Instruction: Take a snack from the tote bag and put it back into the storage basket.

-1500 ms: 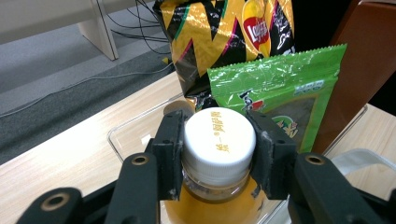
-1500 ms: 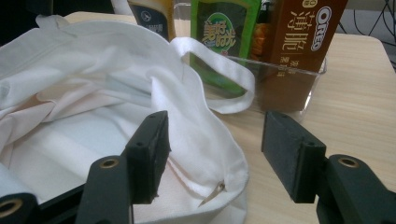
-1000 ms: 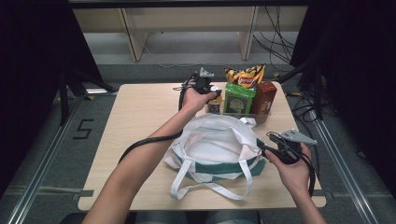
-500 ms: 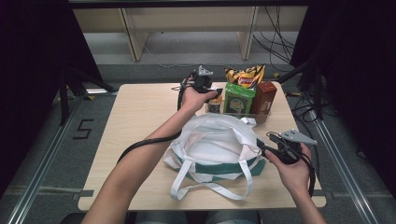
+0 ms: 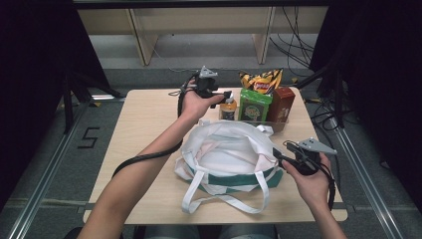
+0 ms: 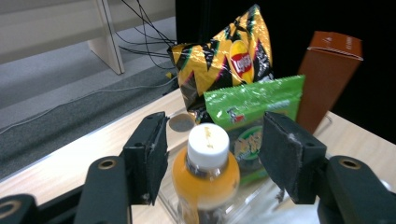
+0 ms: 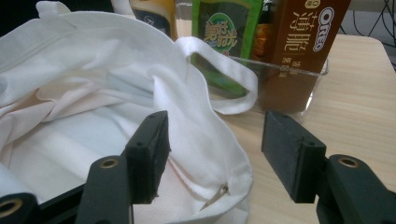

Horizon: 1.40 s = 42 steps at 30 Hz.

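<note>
Left gripper (image 6: 210,154): jaws have just been opening and stand wide — the orange juice bottle (image 6: 205,179) sits between them, pads clear of its sides.
Right gripper (image 7: 212,158): jaws parted over the rim of the white tote bag (image 5: 226,154), one pad inside, one outside, not pressing.
Bottle's place: upright in the clear tray (image 7: 299,93) at the table's far edge, beside the green snack pack (image 5: 255,104).
Doing it well: I'd centre the cap, come lower onto the body, then close squarely — and keep the bag mouth spread.
Views: the left gripper view shows the pad gaps; the high view shows bag and tray just beside each other.
</note>
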Available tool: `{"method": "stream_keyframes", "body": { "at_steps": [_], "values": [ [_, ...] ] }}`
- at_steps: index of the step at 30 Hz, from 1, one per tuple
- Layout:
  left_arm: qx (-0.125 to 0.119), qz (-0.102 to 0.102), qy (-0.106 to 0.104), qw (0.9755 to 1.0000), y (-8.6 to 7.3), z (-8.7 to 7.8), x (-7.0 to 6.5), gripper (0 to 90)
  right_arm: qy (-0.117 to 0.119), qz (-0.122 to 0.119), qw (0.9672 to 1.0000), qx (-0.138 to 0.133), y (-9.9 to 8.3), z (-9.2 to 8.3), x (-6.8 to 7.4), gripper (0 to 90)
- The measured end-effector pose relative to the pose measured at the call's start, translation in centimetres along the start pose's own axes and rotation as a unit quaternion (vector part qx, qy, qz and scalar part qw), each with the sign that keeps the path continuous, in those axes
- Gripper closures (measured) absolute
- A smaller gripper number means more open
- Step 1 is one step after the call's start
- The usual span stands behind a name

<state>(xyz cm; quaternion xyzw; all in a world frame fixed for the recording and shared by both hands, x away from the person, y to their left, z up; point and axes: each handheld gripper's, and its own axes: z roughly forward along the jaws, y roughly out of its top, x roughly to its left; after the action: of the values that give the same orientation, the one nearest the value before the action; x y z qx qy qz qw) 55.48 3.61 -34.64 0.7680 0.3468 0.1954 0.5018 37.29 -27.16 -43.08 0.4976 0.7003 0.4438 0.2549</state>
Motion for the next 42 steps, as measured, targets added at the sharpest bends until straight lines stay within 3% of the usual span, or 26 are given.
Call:
{"method": "stream_keyframes", "body": {
  "at_steps": [1, 6, 11, 13, 14, 16, 18, 24, 25, 27, 28, 29, 34, 40, 42],
  "values": [
    [0.006, 0.007, 0.000, 1.0000, 0.0, -0.5, 0.1, 40.8, -0.002, 0.009, 1.0000, 0.000, 0.0, 0.0, 0.2, 42.2],
    [-0.004, 0.006, -0.002, 1.0000, -0.2, -2.5, 0.0, 40.8, -0.003, 0.006, 1.0000, 0.005, 0.0, -0.2, 0.3, 42.2],
    [0.008, 0.012, 0.001, 0.9999, -0.9, -4.4, 0.0, 41.5, -0.005, -0.002, 1.0000, 0.001, 0.1, -0.2, 0.2, 42.2],
    [0.007, 0.011, -0.004, 0.9999, -1.2, -5.1, 0.1, 41.9, -0.006, 0.003, 1.0000, 0.001, 0.1, -0.2, 0.3, 42.3],
    [0.006, 0.012, -0.004, 0.9999, -1.4, -5.4, 0.1, 41.7, -0.002, 0.021, 0.9998, 0.003, 0.1, -0.3, 0.6, 42.2],
    [0.010, 0.019, 0.001, 0.9998, -1.8, -6.1, 0.2, 41.7, 0.000, 0.013, 0.9999, -0.003, 0.1, -0.2, 0.5, 42.2],
    [0.003, 0.015, -0.004, 0.9999, -2.5, -6.8, 0.4, 41.5, -0.004, -0.004, 1.0000, -0.002, 0.1, -0.1, 0.2, 42.2],
    [-0.006, 0.019, -0.001, 0.9998, -3.9, -8.8, 0.9, 40.8, 0.000, -0.006, 1.0000, -0.005, 0.1, 0.0, 0.2, 42.2],
    [-0.001, 0.002, 0.000, 1.0000, -4.2, -9.1, 0.7, 40.8, 0.000, -0.012, 0.9999, -0.006, 0.1, 0.0, 0.1, 42.2],
    [-0.009, 0.013, -0.004, 0.9999, -4.7, -9.6, 0.9, 40.6, -0.004, 0.000, 1.0000, -0.006, 0.0, -0.1, 0.3, 42.2],
    [-0.012, 0.023, 0.000, 0.9997, -4.9, -9.8, 1.1, 40.6, -0.009, -0.005, 0.9999, -0.003, 0.1, -0.2, 0.3, 42.2],
    [-0.014, 0.023, 0.001, 0.9996, -5.2, -10.0, 1.1, 40.6, -0.009, 0.003, 1.0000, 0.000, 0.1, -0.2, 0.4, 42.2],
    [-0.025, 0.023, 0.002, 0.9994, -6.9, -11.1, 1.4, 40.7, 0.000, -0.009, 0.9999, -0.006, 0.1, 0.0, 0.2, 42.2],
    [-0.047, 0.019, 0.004, 0.9987, -9.3, -12.1, 1.4, 40.7, -0.006, -0.010, 0.9999, -0.004, 0.1, -0.1, 0.2, 42.2],
    [-0.057, 0.011, 0.002, 0.9983, -10.5, -12.5, 1.4, 40.9, -0.007, 0.003, 1.0000, -0.001, 0.1, -0.2, 0.3, 42.2]
  ]
}}
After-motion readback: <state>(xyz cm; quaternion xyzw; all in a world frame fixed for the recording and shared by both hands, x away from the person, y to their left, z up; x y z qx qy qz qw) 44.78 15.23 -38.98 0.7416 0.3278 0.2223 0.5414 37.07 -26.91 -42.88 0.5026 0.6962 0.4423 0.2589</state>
